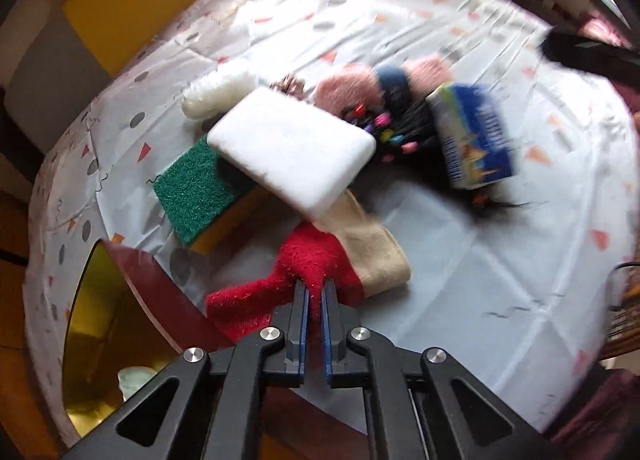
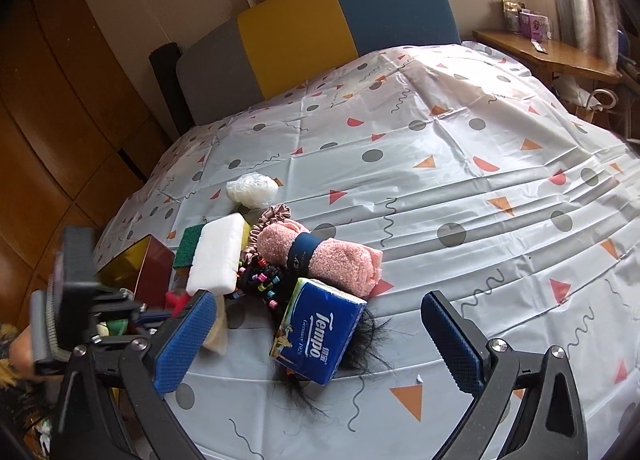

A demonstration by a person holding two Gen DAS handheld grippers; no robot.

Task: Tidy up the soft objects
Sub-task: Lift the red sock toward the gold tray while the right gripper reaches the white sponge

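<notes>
My left gripper (image 1: 314, 288) is shut on a fuzzy red sock (image 1: 304, 260), which lies on the patterned tablecloth (image 1: 480, 280) partly over a beige cloth (image 1: 380, 256). Beyond it is a pile: a white sponge (image 1: 292, 148) on a green scouring sponge (image 1: 192, 188), a white mesh ball (image 1: 216, 94), a rolled pink towel (image 1: 348, 88), black hair with coloured beads (image 1: 400, 128) and a blue tissue pack (image 1: 472, 136). My right gripper (image 2: 318, 297) is open above the table, and the tissue pack (image 2: 320, 336) lies between and below its fingers.
A dark red box with a gold inside (image 1: 100, 324) stands open at the table's left edge, close to the left gripper. A grey, yellow and blue backrest (image 2: 288, 32) rises behind the table. A wooden shelf (image 2: 548, 56) is at the far right.
</notes>
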